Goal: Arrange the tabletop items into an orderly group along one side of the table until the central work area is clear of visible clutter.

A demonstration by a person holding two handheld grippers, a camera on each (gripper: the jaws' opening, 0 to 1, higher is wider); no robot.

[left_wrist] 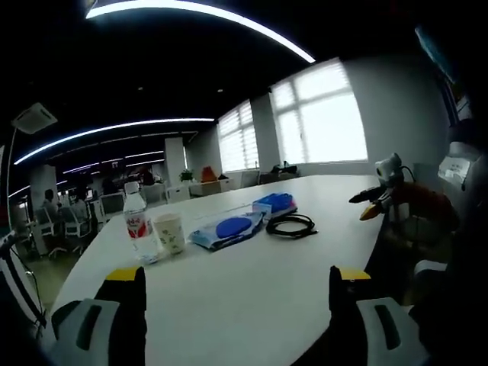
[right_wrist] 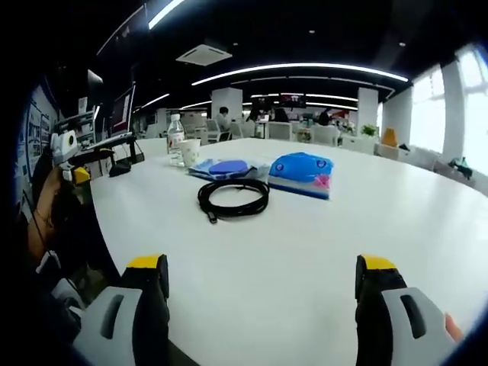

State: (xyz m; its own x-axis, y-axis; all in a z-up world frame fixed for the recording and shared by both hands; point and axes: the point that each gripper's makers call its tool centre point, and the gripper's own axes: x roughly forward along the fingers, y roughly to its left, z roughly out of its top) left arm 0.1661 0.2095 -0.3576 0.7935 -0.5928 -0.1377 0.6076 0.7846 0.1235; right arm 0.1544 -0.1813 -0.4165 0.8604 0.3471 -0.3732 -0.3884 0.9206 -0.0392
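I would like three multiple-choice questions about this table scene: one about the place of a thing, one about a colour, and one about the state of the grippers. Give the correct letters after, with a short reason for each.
1. Where does the paper cup stand?
A. right beside the water bottle
B. inside the coiled cable
C. on a chair

2. What colour is the coiled cable?
A. white
B. black
C. red

3. How do the jaws of the right gripper stand?
A. shut on the cable
B. shut on the cup
C. wide apart, holding nothing

Answers: 1 A, the cup stands next to the bottle on the white table in both views. 2 B, the loop shows dark black against the white top. 3 C, bare table shows between the two yellow-tipped jaws; the left gripper stands the same way.
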